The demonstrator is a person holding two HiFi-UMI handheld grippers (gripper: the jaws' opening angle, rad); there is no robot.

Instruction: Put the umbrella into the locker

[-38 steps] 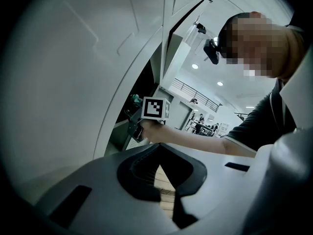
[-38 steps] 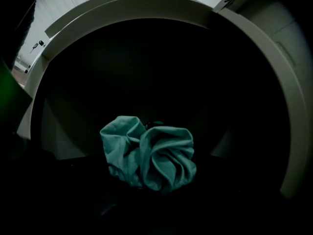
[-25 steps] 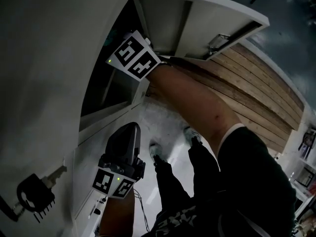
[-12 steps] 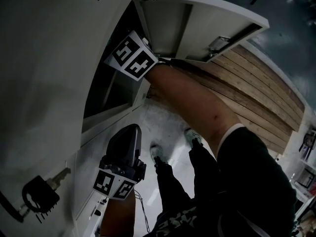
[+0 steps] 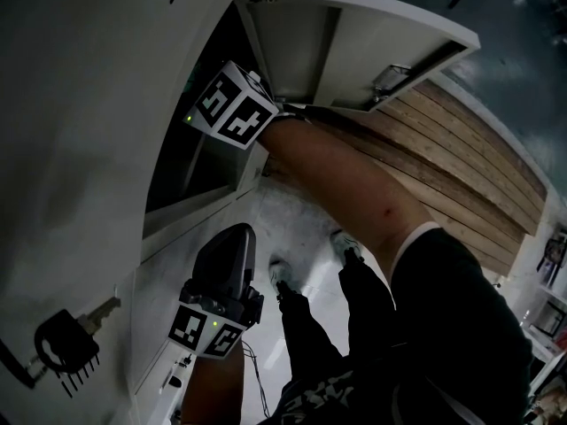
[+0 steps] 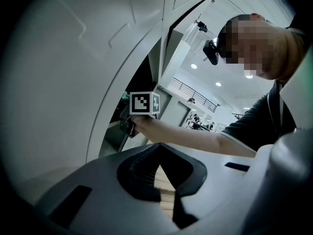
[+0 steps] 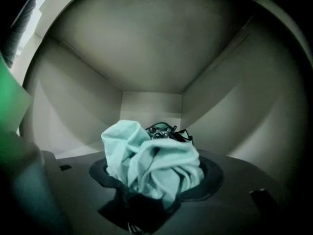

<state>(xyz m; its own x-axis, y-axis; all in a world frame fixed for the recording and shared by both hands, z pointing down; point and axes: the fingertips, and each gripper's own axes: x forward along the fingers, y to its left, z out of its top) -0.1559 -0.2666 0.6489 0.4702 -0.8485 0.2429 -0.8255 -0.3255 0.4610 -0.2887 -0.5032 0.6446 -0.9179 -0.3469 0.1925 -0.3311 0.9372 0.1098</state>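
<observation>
The pale grey metal locker compartment [image 7: 151,58] walls me in left, right and above, clear to its far wall; its open door [image 5: 354,42] stands right; my left gripper [image 6: 157,161] hangs closed, empty, outside; my right gripper [image 7: 155,177] has just been opening its jaws, loose around the crumpled mint-green fabric umbrella [image 7: 156,155] inside.

The umbrella [image 7: 152,160] is folded into a crumpled pale-green bundle, with a dark strap and metal tip at its far end. It is inside the pale metal locker [image 7: 151,104], pointing at the back wall. The locker's door [image 5: 372,38] stands open.
</observation>
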